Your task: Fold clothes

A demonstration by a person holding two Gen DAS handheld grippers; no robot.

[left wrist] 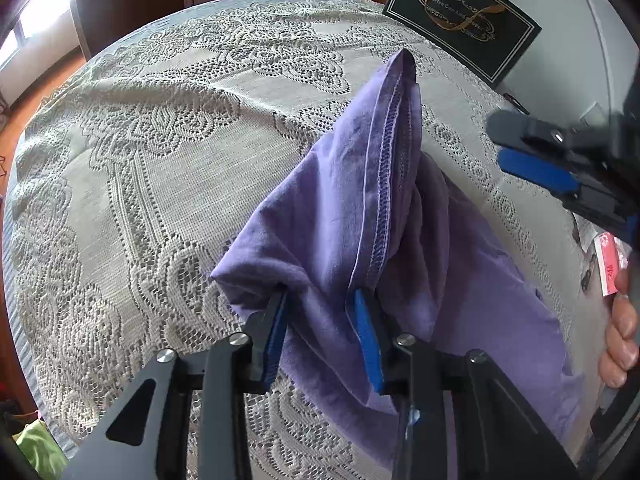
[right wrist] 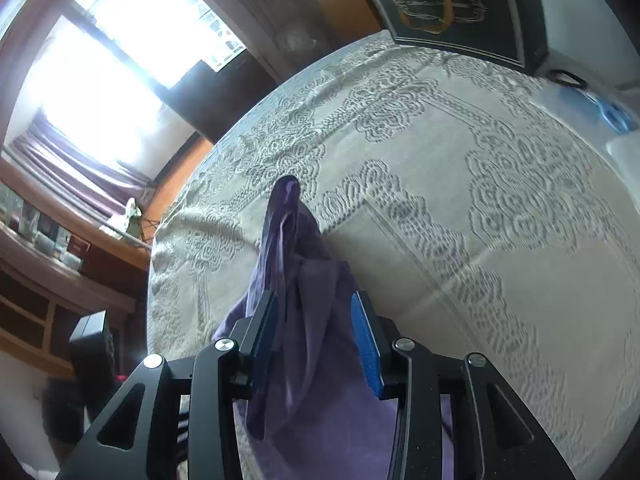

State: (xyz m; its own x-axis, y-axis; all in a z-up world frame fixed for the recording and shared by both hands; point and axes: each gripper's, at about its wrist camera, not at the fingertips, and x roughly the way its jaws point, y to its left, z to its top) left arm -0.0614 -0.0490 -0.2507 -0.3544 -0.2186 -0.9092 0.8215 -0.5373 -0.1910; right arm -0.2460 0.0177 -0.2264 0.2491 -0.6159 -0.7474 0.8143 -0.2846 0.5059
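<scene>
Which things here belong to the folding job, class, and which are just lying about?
Belonging to the job:
purple garment
left gripper, with the purple cloth between its fingers
right gripper, likewise

Lying about:
black gift box
lace tablecloth
pink-edged card
blue item, too blurred to name

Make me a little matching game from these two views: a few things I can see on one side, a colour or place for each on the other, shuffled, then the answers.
Things:
1. garment
2. lace tablecloth
3. gift box
4. finger pads

Descriptions:
A. bright blue
B. black with gold lettering, at the table's far edge
C. purple, bunched between the gripper fingers
D. cream, spread over the whole table

Pairs: 1-C, 2-D, 3-B, 4-A
</scene>
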